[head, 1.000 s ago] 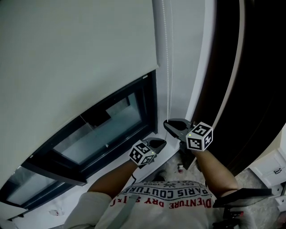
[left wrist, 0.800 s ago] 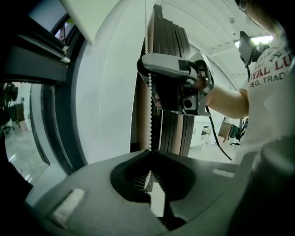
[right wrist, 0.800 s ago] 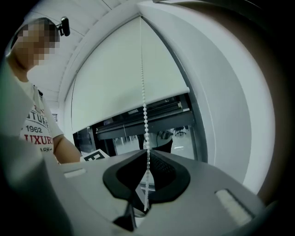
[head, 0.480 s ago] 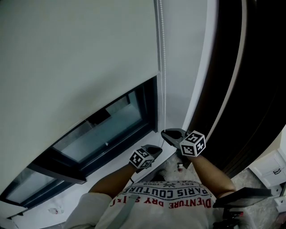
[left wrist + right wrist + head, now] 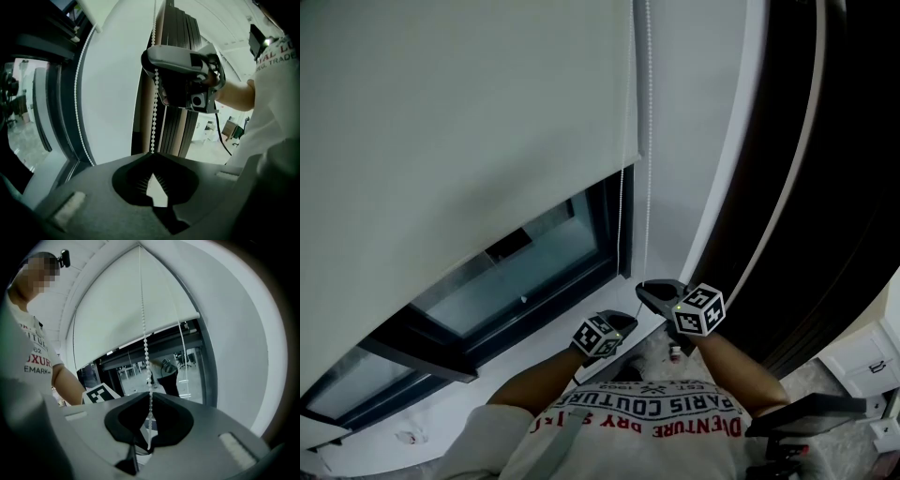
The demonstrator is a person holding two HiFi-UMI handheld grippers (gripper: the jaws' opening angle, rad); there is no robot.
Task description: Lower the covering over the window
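A white roller blind (image 5: 459,112) covers the upper window; its bottom edge ends near the right frame, with dark glass (image 5: 516,272) showing below. A white bead chain (image 5: 649,141) hangs beside the blind. My right gripper (image 5: 647,289) is shut on the chain, which runs into its jaws (image 5: 149,397) in the right gripper view. Lower and to the left, my left gripper (image 5: 626,321) is also shut on the bead chain (image 5: 154,108), which enters its closed jaws (image 5: 151,154). The right gripper (image 5: 183,61) sits just above it in the left gripper view.
A second chain strand (image 5: 79,117) hangs along the dark window frame (image 5: 623,234). A white wall strip (image 5: 694,141) and a dark door or panel (image 5: 797,187) stand to the right. The white sill (image 5: 469,412) lies below, and white furniture (image 5: 862,361) is at the lower right.
Both grippers have sunk lower, staying shut on the chain. The blind's bottom edge sits a little lower over the glass than before.
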